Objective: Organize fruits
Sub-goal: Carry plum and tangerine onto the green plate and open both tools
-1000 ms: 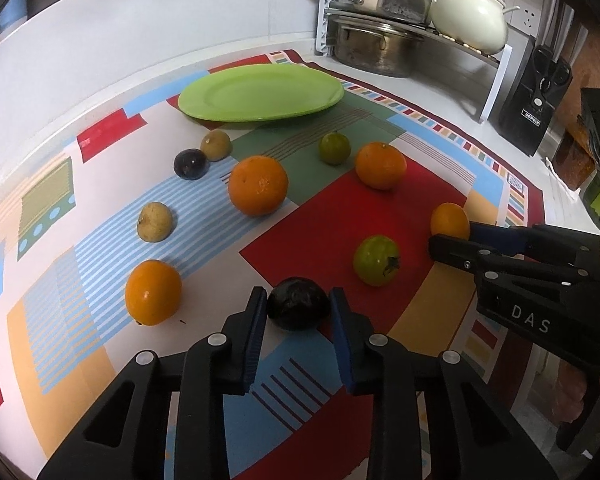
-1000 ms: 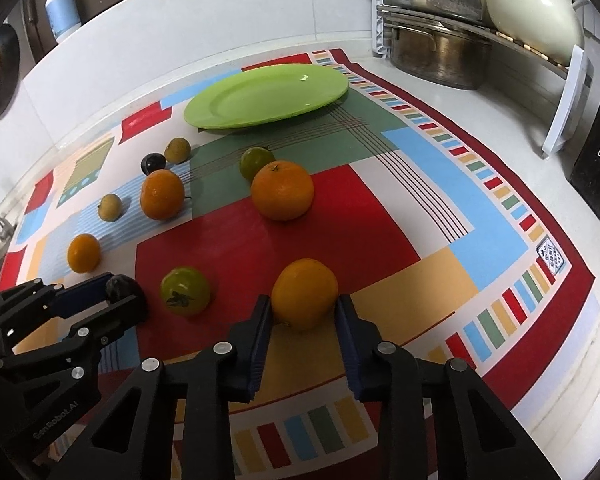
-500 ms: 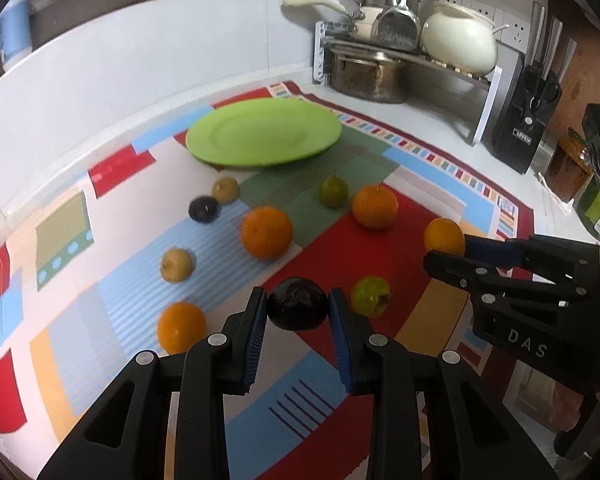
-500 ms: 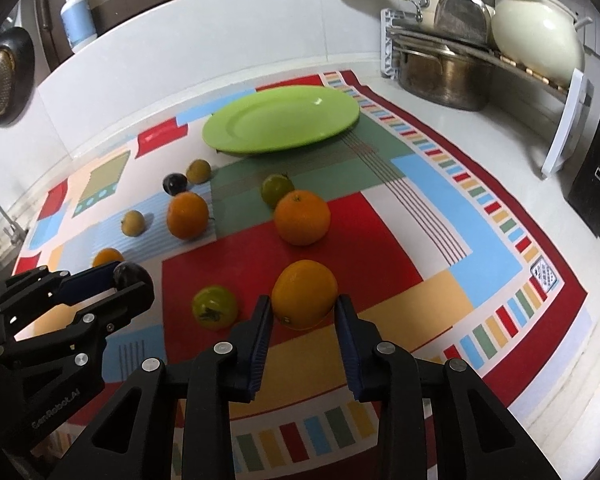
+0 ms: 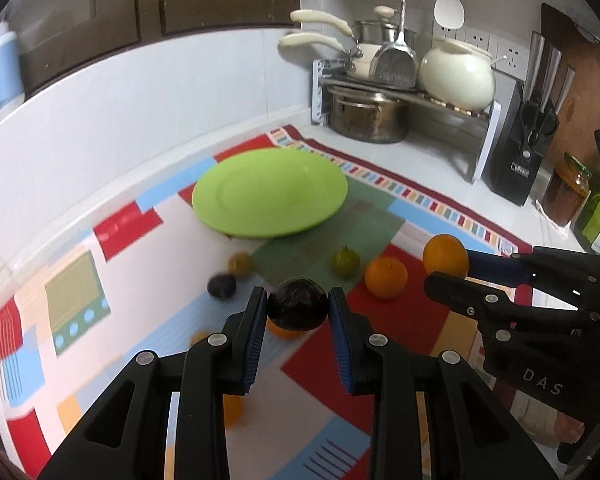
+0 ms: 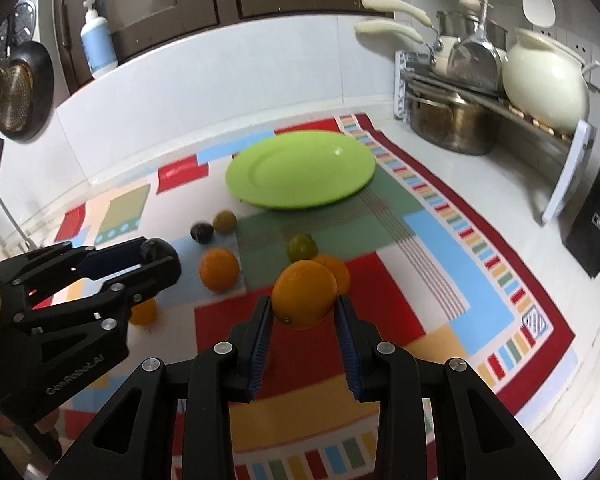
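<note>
My left gripper (image 5: 297, 307) is shut on a dark purple fruit (image 5: 297, 305) and holds it in the air above the patterned mat (image 5: 132, 280). My right gripper (image 6: 304, 307) is shut on an orange (image 6: 304, 293), also lifted off the mat. Each gripper shows in the other's view, the right gripper (image 5: 448, 270) with its orange (image 5: 445, 255) at the right, the left gripper (image 6: 156, 254) at the left. An empty green plate (image 5: 269, 192) lies at the back of the mat. Loose oranges (image 6: 219, 269), a green fruit (image 6: 302, 246) and small dark and yellowish fruits (image 6: 202, 232) lie between.
A pot rack (image 5: 384, 92) with pans and a cream pot (image 5: 458, 72) stands at the back right. A black knife block (image 5: 516, 156) and jars (image 5: 568, 192) sit further right. A white backsplash wall (image 5: 120, 112) runs behind the mat.
Both grippers have risen with their fruits, which were down on the mat a second ago. The mat and the loose fruits now look farther below.
</note>
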`<state>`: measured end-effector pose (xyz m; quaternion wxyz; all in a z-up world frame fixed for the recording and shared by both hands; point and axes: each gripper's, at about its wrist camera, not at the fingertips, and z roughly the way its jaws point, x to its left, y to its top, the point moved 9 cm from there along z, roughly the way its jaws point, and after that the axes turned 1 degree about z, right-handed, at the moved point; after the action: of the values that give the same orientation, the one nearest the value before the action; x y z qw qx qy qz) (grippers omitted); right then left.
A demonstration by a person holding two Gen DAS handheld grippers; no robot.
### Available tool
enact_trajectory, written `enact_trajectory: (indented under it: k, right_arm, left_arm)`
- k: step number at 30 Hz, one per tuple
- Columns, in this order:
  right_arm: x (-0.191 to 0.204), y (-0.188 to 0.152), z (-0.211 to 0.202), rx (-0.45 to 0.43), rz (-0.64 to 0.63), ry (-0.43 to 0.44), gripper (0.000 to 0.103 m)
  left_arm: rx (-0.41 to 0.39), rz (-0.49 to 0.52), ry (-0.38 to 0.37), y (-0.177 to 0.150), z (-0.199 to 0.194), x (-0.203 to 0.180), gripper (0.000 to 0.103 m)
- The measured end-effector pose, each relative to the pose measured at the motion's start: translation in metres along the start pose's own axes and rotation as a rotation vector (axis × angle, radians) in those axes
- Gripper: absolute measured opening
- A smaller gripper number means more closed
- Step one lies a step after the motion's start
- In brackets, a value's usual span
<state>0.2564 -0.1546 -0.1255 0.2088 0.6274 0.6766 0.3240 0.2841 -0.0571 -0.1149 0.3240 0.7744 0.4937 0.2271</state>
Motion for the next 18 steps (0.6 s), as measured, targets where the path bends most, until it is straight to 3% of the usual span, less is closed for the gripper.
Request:
enact_trajectory:
  k: [11, 18]
  right_arm:
    - [0.007, 0.058, 0.027, -0.034, -0.055, -0.002, 0.033]
    - [0.004, 0.089, 0.063, 0.008, -0.074, 0.008, 0.033]
  left_arm:
    - [-0.002, 0.033, -0.022, 0.047, 0.032, 0.024, 0.031]
    - [0.023, 0.049, -0.045, 0.072, 0.063, 0.04, 0.031]
